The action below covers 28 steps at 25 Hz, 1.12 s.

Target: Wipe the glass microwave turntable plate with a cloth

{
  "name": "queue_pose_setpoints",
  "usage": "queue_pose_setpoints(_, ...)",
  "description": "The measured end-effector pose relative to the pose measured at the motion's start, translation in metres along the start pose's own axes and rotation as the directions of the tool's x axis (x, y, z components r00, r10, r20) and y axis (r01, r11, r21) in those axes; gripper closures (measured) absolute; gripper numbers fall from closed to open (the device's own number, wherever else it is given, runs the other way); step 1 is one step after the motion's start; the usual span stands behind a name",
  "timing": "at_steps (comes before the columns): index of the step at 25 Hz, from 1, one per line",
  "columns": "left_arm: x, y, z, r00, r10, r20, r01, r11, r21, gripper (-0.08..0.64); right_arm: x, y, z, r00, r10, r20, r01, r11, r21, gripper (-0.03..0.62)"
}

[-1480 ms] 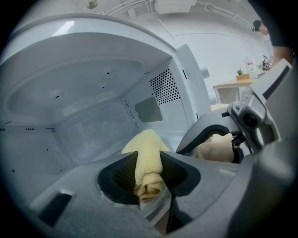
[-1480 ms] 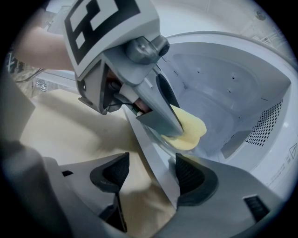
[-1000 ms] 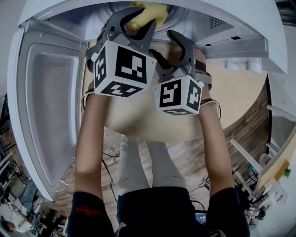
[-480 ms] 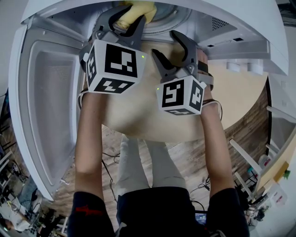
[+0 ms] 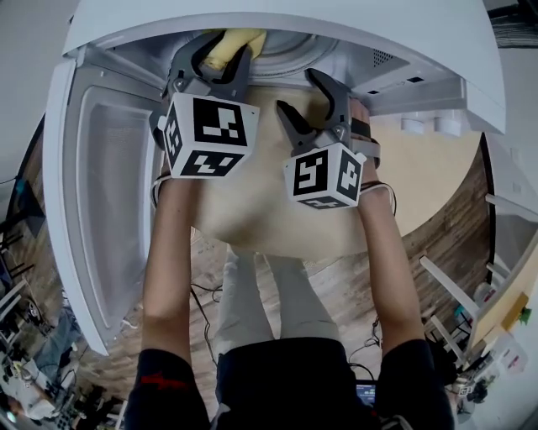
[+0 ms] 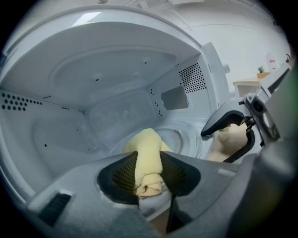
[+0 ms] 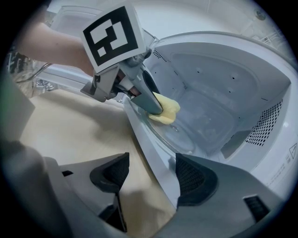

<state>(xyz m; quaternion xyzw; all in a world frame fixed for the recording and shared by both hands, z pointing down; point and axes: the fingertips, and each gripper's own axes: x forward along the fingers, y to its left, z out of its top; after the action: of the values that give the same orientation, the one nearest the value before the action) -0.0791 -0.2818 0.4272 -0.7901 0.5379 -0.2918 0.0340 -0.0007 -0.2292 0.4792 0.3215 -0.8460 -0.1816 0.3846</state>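
Over the last second the left claw [image 6: 149,174] had slid a little away from the right claw [image 7: 151,179], carrying the cloth [image 6: 149,158] with it. The right claw had kept its place at the mouth of the microwave [image 5: 277,25].

The left claw was pressed onto the rolled yellow cloth, which was pinched between its pads. The free end of the cloth reached ahead of the claw and lay on the near rim of the glass turntable plate [image 7: 181,135]. That plate sat on the cavity floor, just beyond the left claw's tips and ahead and to the right of the right claw.

The right claw was spread, with nothing pinched. The microwave's front lip [image 7: 158,162] ran through the gap between its pads and stood between this claw and the plate. Whether either pad touched the lip could not be told.

The open door [image 5: 101,210] hung well to the left of the left claw. A patch of vent holes [image 6: 193,76] marked the cavity wall ahead and to the right of the left claw. The beige surface [image 5: 252,210] carrying the microwave lay under both claws. In the head view the microwave's top hid part of the cloth ahead of the left claw.
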Motion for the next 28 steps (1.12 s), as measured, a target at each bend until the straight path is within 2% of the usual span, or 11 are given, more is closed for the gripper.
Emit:
queue_pose_setpoints(3, -0.007, 0.0, -0.003, 1.0, 0.0, -0.015, -0.001, 0.998, -0.055, 0.434, -0.001, 0.0, 0.001, 1.0, 0.012, 0.012, -0.012, 1.0, 0.025, 0.318)
queue_pose_setpoints(7, -0.018, -0.006, -0.004, 0.999, -0.013, -0.048, 0.01, 0.998, -0.054, 0.434, -0.008, -0.003, 0.006, 0.998, 0.06, 0.034, -0.065, 0.986, 0.153, 0.319)
queue_pose_setpoints(11, -0.037, -0.012, -0.008, 0.997, -0.043, -0.062, 0.037, 0.995, -0.097, 0.434, -0.024, -0.002, 0.008, 0.997, 0.069, 0.015, -0.071, 0.972, 0.222, 0.319)
queue_pose_setpoints(13, -0.05, -0.021, -0.01, 0.996, -0.062, -0.068, 0.054, 0.992, -0.112, 0.434, -0.037, 0.002, 0.007, 0.997, 0.079, 0.003, -0.076, 0.952, 0.295, 0.362)
queue_pose_setpoints(16, -0.072, -0.032, -0.009, 0.993, -0.087, -0.083, 0.077, 0.989, -0.123, 0.434, -0.057, 0.009, 0.006, 0.997, 0.069, -0.021, -0.057, 0.933, 0.354, 0.485)
queue_pose_setpoints(19, -0.094, -0.037, -0.006, 0.99, -0.108, -0.093, 0.092, 0.982, -0.163, 0.434, -0.075, 0.016, 0.009, 0.994, 0.099, -0.053, -0.069, 0.91, 0.409, 0.542)
queue_pose_setpoints(22, -0.112, -0.041, -0.002, 0.987, -0.121, -0.107, 0.102, 0.979, -0.174, 0.433, -0.094, 0.013, 0.016, 0.992, 0.112, -0.064, -0.069, 0.881, 0.467, 0.565)
queue_pose_setpoints(28, -0.156, -0.045, 0.017, 0.98, -0.175, -0.096, 0.152, 0.966, -0.209, 0.434, -0.134, -0.006, 0.052, 0.996, 0.085, -0.021, -0.06, 0.833, 0.549, 0.58)
